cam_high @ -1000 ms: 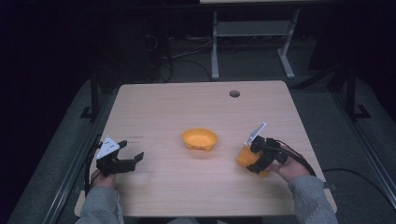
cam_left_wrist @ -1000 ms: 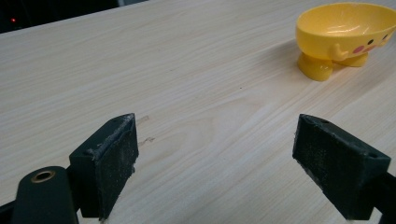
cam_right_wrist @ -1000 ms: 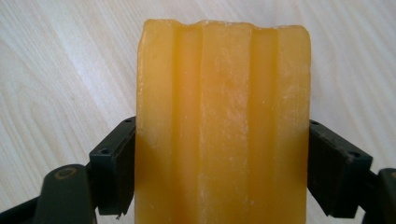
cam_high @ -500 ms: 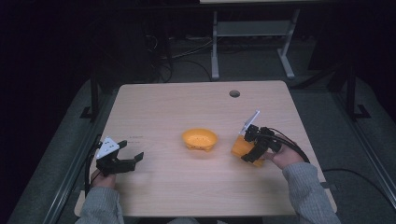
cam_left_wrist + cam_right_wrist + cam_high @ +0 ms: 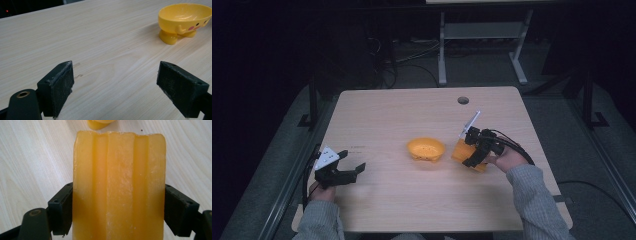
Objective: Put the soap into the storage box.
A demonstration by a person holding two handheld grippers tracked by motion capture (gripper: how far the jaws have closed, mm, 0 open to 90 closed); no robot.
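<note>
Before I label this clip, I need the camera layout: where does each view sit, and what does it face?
High view: above the person's side, facing forward and down on the light wooden table; both forearms, left gripper, right gripper.
Left gripper view: along open jaws over bare wood toward the yellow footed bowl with a painted face.
Right gripper view: along jaws shut on the ribbed translucent orange block.
Shared: the bowl shows in the high and left gripper views.
</note>
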